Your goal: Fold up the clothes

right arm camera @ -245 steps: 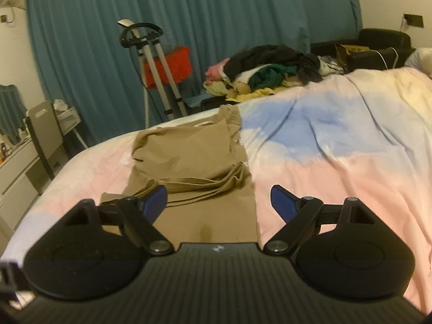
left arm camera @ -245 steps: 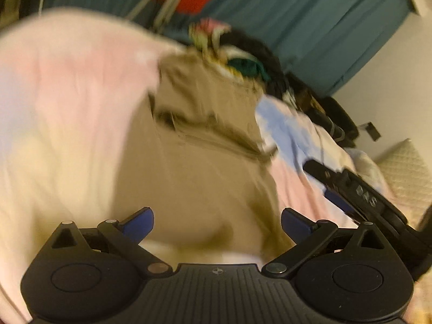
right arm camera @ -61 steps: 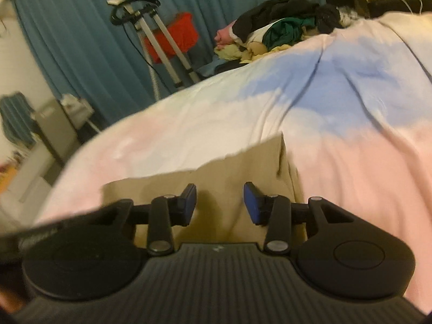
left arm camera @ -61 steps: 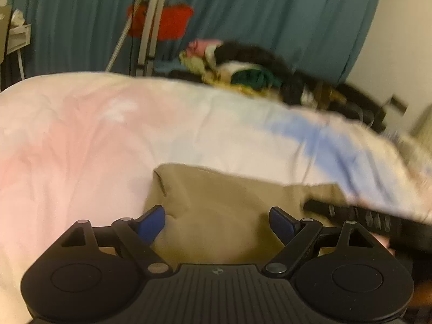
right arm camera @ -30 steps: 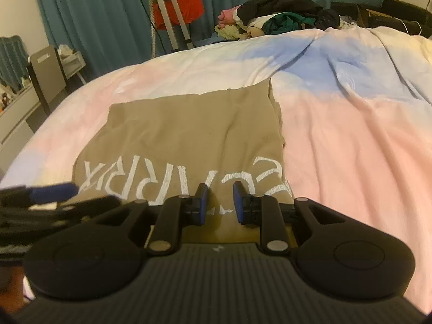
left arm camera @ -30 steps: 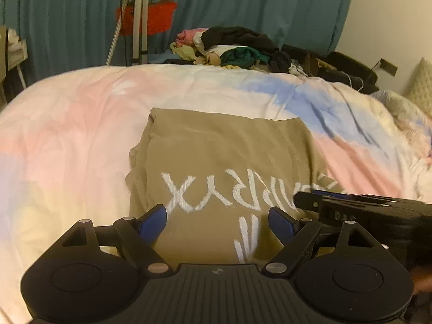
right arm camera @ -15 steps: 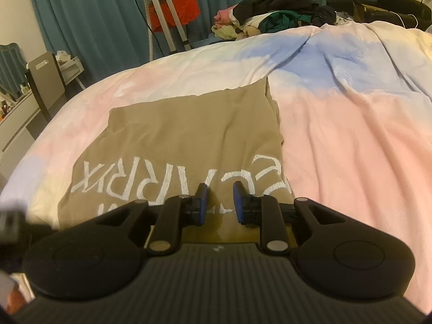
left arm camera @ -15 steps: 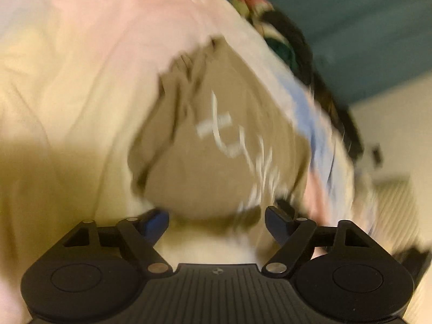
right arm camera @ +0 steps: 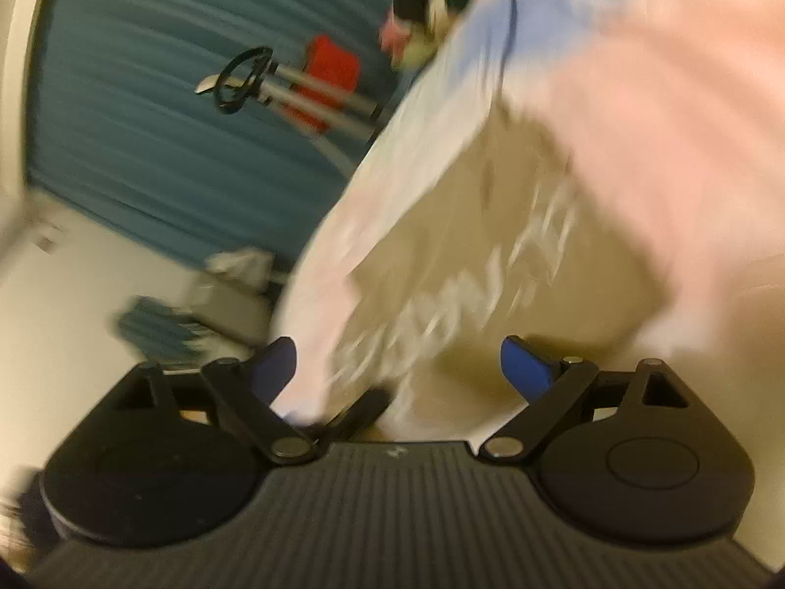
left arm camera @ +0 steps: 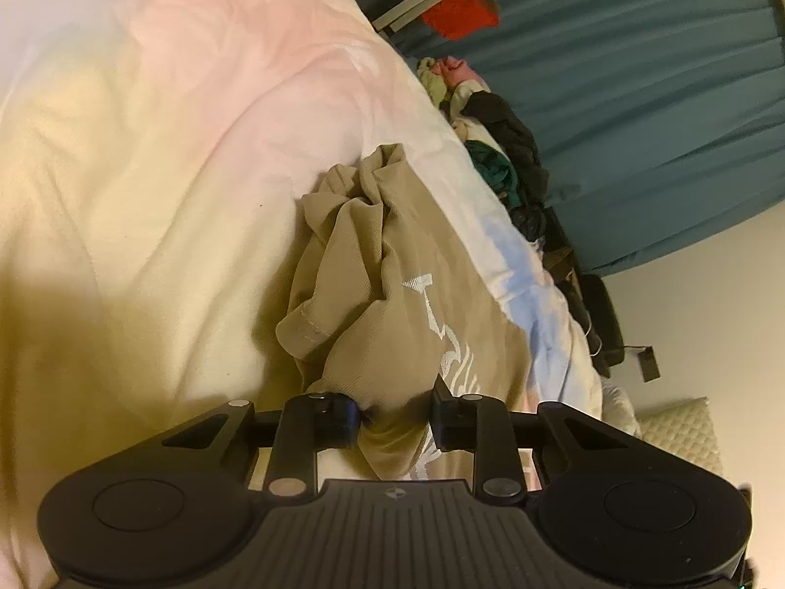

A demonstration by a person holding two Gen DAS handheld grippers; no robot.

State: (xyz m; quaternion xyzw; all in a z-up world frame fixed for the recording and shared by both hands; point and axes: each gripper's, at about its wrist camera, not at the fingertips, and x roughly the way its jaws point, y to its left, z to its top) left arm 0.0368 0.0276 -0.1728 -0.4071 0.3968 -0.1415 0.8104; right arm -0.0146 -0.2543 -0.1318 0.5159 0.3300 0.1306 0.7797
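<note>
A tan shirt (left arm camera: 392,265) with white lettering lies on the bed (left arm camera: 147,147), bunched along one side. Its near edge is pinched in the left gripper (left arm camera: 395,417), whose jaws are nearly closed on the cloth. The right gripper (right arm camera: 398,368) is held above the shirt with its jaws wide apart and nothing in them; that view is blurred. A fold appears to be in hand; next, the held edge should be carried across and laid flat. A clothes pile (left arm camera: 495,147) and curtain (left arm camera: 638,73) are well apart; nothing obstructs.
</note>
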